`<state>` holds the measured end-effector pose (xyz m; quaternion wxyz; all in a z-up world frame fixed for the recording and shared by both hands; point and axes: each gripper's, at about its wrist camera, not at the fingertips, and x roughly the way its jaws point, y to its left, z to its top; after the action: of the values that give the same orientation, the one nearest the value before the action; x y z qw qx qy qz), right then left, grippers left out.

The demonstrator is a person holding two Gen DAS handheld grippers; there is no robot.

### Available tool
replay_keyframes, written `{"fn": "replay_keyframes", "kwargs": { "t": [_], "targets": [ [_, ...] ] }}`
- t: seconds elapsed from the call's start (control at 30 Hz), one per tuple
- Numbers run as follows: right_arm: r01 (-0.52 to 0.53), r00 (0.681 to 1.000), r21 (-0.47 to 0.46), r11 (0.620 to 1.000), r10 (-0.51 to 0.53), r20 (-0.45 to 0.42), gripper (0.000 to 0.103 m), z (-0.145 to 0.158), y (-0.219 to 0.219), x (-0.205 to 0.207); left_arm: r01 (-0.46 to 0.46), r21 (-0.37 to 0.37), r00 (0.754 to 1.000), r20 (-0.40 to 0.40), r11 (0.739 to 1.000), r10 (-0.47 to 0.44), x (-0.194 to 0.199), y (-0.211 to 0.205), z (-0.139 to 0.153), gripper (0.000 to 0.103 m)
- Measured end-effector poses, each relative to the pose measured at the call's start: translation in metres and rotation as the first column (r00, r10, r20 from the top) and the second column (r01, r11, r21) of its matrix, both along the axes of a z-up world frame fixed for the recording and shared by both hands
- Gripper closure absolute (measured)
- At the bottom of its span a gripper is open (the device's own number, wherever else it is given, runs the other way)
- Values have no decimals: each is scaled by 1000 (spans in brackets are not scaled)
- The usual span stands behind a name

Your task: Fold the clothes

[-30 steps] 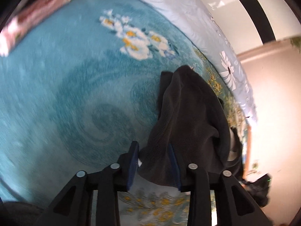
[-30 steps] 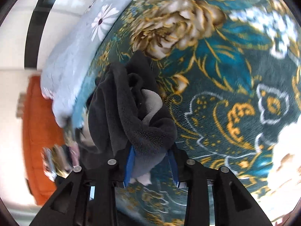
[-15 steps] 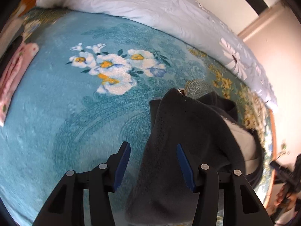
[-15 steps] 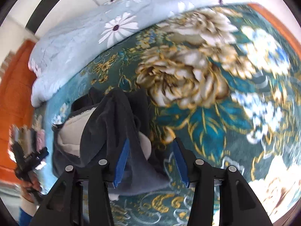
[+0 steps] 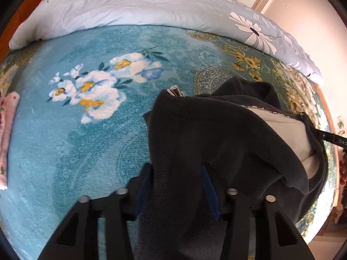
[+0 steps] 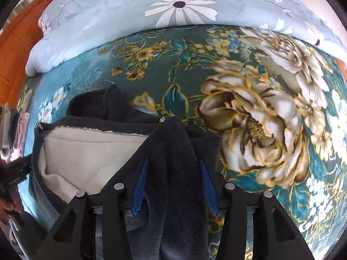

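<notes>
1. The job is folding clothes. Right now a dark fleece jacket (image 5: 216,143) is held up at two spots, one in each gripper, above the bed (image 5: 65,151).
2. The left gripper (image 5: 176,184) is closing. Its blue fingers (image 5: 209,190) squeeze a thick fold of the jacket.
3. The right gripper (image 6: 173,184) is closing too. Its blue fingers (image 6: 138,186) squeeze another fold of the same jacket (image 6: 173,151).
4. Next, I think the jacket has to be spread flat on the bed, so both grips must stay tight and move apart.
5. The jacket is soft and fuzzy outside, with a pale cream lining (image 6: 86,151) inside. It hangs bunched and floppy, so it may slip.
6. The bed cover is fluffy and blue-green with big flowers. A smooth, pale quilt (image 5: 130,6) with daisies lies at the far edge.
</notes>
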<state>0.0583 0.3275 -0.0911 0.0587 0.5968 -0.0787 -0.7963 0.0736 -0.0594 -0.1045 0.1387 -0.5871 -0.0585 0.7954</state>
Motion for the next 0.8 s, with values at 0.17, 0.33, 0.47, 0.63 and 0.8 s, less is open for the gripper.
{"fn": "replay_keyframes", "kwargs": {
  "t": [0.17, 0.33, 0.47, 0.63, 0.8],
  "targets": [
    [-5, 1000, -30, 1000, 4, -20, 90, 17, 0, 9, 22, 16, 998, -65, 1000, -21, 7, -2, 13, 92],
    [145, 971, -256, 956, -188, -148, 92, 56, 44, 21, -165, 264, 970, -132, 950, 205, 8, -57, 43, 93],
    [264, 952, -300, 916, -298, -72, 92, 33, 74, 15, -249, 255, 965, -21, 934, 263, -7, -71, 17, 93],
    [368, 927, -318, 874, -370, 55, 92, -5, 78, 7, -279, 239, 960, 42, 930, 277, -5, -67, -3, 93],
    [333, 932, -369, 868, -363, -13, 92, 19, 80, -1, -288, 304, 954, 2, 908, 301, -14, -73, 15, 93]
  ]
}}
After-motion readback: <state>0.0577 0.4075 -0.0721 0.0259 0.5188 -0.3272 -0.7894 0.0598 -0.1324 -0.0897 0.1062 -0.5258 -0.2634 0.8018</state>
